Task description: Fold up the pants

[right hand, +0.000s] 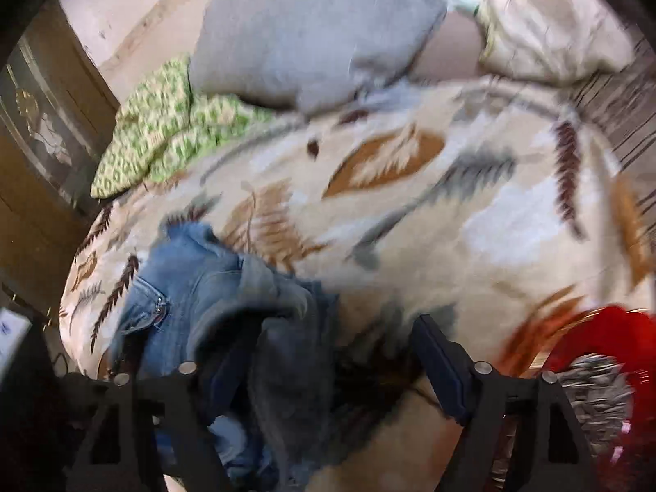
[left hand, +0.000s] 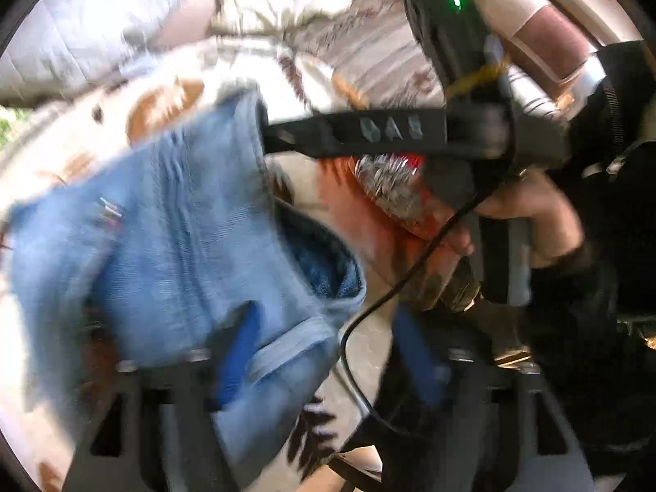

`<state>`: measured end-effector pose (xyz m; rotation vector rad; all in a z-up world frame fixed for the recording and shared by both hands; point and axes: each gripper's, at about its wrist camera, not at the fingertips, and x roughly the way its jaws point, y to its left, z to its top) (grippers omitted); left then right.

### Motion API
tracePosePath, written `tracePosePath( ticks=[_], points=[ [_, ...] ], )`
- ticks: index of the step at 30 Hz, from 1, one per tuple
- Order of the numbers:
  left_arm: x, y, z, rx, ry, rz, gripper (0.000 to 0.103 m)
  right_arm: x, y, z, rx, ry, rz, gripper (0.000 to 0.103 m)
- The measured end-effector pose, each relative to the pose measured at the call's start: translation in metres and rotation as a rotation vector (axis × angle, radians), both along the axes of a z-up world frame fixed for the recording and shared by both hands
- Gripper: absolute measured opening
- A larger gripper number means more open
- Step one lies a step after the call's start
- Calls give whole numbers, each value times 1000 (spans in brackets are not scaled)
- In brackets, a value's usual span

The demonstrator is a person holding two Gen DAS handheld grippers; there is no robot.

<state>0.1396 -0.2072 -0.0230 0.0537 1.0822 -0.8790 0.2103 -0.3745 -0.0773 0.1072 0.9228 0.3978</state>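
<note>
Light blue denim pants (left hand: 172, 238) hang bunched in the left wrist view, over a feather-patterned blanket (left hand: 164, 98). My left gripper (left hand: 324, 352) stands open; the denim drapes over its left blue finger (left hand: 238, 352) and the right finger (left hand: 414, 352) is bare. My right gripper (left hand: 270, 139) reaches in from the right and touches the pants' upper edge. In the right wrist view the pants (right hand: 197, 287) lie crumpled at lower left, over the left finger of my right gripper (right hand: 328, 377), whose jaws stand wide apart.
The bed carries a grey pillow (right hand: 311, 41), a cream pillow (right hand: 549, 28) and a green patterned cloth (right hand: 164, 131). A red item (right hand: 607, 352) sits at the bed's right edge. A dark wooden cabinet (right hand: 45, 123) stands left. A black cable (left hand: 369, 311) hangs across.
</note>
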Motion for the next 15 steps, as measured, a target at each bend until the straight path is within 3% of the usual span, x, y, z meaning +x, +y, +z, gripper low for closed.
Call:
tracePosePath(
  ticks=[3,6,9,12,14,15],
  points=[
    [-8,31,29,83,-126,16,89,-20,-13,24,64,-52,-10,81],
    [4,63,33,192,-164,67,89,-45,-11,29,109,-69,11,81],
    [23,92,12,277,-110,144,89,-61,0,11,115,-12,44,81],
    [38,116,-16,248,11,214,89,-67,14,-10,101,43,98,81],
    [41,113,-32,209,70,205,89,-64,21,-21,102,68,127,80],
    [39,112,-35,210,76,196,89,-63,26,-26,87,77,146,73]
  ],
)
